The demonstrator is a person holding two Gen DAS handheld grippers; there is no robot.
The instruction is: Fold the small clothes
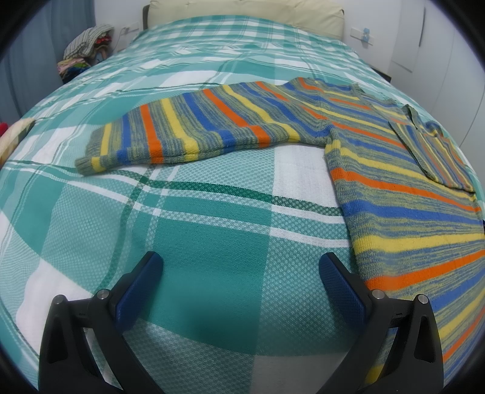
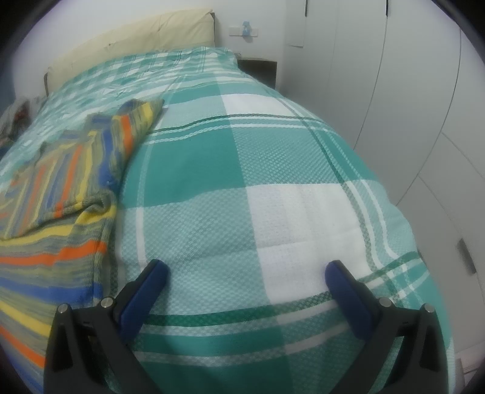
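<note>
A small striped knit sweater (image 1: 394,188) in orange, blue, yellow and grey-green lies flat on a green-and-white checked bedspread (image 1: 197,227). Its left sleeve (image 1: 188,130) stretches out flat toward the left, and its other sleeve (image 1: 430,151) is folded over the body. My left gripper (image 1: 241,266) hovers open over bare bedspread, just left of the sweater's hem, holding nothing. In the right wrist view the sweater (image 2: 60,188) fills the left side with the folded sleeve on top. My right gripper (image 2: 247,274) stands open over the bedspread (image 2: 272,181), to the right of the sweater's edge.
A cream headboard (image 1: 242,12) stands at the far end of the bed. A pile of clothes (image 1: 85,51) sits beyond the bed's far left side. White wardrobe doors (image 2: 409,91) run along the right of the bed, whose edge drops off near my right gripper.
</note>
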